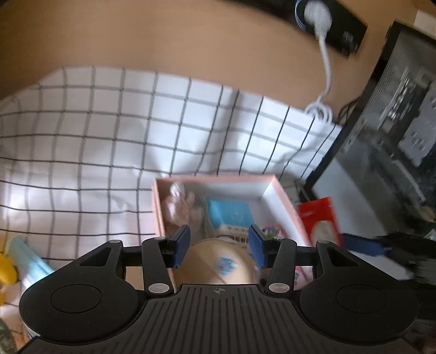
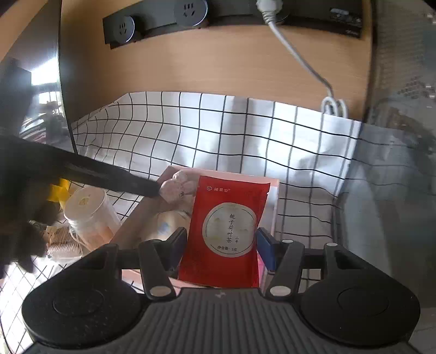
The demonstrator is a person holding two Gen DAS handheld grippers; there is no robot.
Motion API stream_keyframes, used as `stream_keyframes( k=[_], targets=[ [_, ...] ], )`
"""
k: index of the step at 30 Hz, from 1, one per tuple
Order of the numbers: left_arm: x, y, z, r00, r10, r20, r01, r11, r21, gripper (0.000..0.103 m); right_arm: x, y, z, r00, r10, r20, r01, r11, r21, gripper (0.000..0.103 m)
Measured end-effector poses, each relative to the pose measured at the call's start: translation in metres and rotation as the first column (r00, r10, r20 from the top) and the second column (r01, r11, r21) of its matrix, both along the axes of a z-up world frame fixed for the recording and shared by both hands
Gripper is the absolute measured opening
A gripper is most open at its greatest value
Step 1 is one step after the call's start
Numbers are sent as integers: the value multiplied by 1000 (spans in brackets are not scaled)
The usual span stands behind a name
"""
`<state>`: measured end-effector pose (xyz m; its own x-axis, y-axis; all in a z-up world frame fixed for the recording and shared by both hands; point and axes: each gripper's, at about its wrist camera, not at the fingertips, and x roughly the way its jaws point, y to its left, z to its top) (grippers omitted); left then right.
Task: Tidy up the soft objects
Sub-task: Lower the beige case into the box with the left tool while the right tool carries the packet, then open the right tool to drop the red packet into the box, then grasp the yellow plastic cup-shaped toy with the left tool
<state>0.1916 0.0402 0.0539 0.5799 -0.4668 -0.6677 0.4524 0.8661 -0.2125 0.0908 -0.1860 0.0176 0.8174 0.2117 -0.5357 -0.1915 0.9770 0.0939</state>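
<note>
A pink box (image 1: 283,196) lies on the checked cloth and holds a blue packet (image 1: 231,215), a pinkish soft toy (image 1: 177,204) and other small items. My left gripper (image 1: 219,243) hovers over the box, jaws open, with a round beige soft object (image 1: 215,266) below and between the fingers; contact is unclear. My right gripper (image 2: 220,245) holds a red tea pouch (image 2: 226,231) upright between its fingers above the box (image 2: 273,190). The left tool (image 2: 109,177) reaches in from the left beside the soft toy (image 2: 175,186).
A white jar (image 2: 90,215) and a comb-like item (image 2: 62,245) stand left of the box. Yellow and light blue items (image 1: 16,261) lie at far left. A black power strip (image 2: 190,16) with a white cable (image 2: 299,60) is on the wooden wall. A dark computer case (image 1: 387,122) stands right.
</note>
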Motion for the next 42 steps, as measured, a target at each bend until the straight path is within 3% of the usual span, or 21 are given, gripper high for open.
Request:
stream_keyframes(
  k=[7,11,15,19,25,32,39,42],
  targets=[
    [-41,40,8,1000,18,13,-18,1000,-13,52,32,16,-23,997,-26,-74,24,1000,-19,67],
    [-64,73,-4,998,60,11,-60,998,22,52,30,22,-27,996,-40,-83,37,999,-33,72],
    [-82,116,-13,992,126,-16,-126,992,7,52,23,31,-19,996,-65,-68,61,997,-55,75],
    [-97,159,-10,981,192,0,-192,981,-9,52,8,53,2,999,-38,-38,36,998,-44,75],
    [-111,221,7,956,281,83,-280,960,-15,52,-3,124,47,997,68,25,-66,995,-72,77],
    [-120,301,40,906,379,188,-381,924,-26,52,0,217,109,978,200,50,-198,979,-42,77],
    [-112,364,91,838,420,348,-436,899,-33,52,3,286,168,950,281,135,-278,960,-36,77],
    [-96,371,101,841,403,361,-423,906,-24,52,6,297,179,942,294,161,-291,956,-45,80]
  ],
)
